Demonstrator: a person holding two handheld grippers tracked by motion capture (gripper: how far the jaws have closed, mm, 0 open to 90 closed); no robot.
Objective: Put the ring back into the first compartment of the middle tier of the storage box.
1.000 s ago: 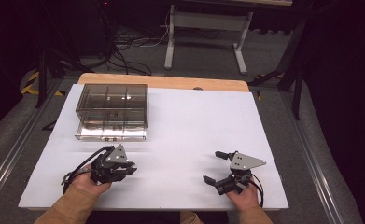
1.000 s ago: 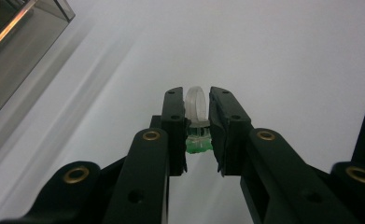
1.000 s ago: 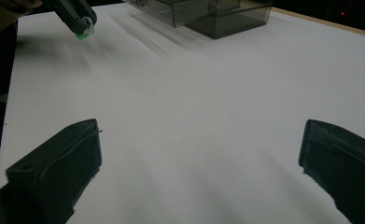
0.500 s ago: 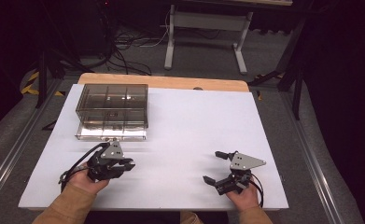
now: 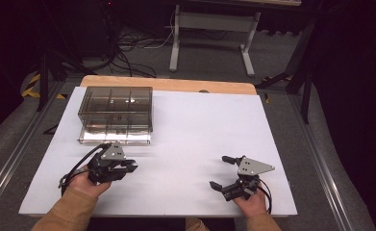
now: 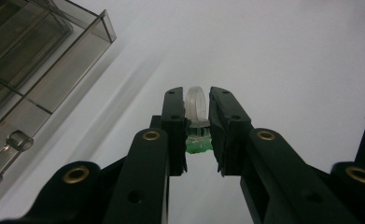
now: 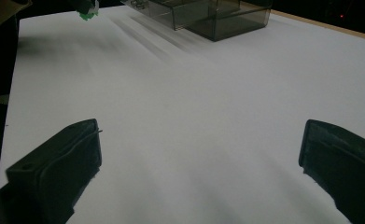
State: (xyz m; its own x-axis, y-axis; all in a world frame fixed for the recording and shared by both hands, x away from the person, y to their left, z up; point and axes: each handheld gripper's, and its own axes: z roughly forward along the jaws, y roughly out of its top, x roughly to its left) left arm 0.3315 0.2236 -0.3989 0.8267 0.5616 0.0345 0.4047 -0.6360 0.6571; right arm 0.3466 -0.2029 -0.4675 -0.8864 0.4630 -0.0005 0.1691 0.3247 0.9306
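Note:
My left gripper [image 5: 129,166] hovers at the near left of the white table top [image 5: 200,125], shut on a small clear piece with a green base [image 6: 197,122]. In the left gripper view the clear loop of that piece sticks up between the two black jaws [image 6: 198,100]. A smoky clear compartment box [image 5: 116,113] stands just beyond this gripper, with its lid raised. My right gripper [image 5: 219,172] rests at the near right, open, with bare white surface between its jaws [image 7: 201,140]. The green piece [image 7: 87,11] also appears far off in the right gripper view.
The box [image 6: 31,60] lies to the left of the left jaws, and a clear latch [image 6: 10,144] shows on its near edge. A wooden strip [image 5: 166,84] edges the table's far side. Beyond it are cables and a stand's legs [image 5: 209,43].
The left gripper has edged slightly away from the table's front edge, towards the box, still holding the small piece. The right gripper has not moved.

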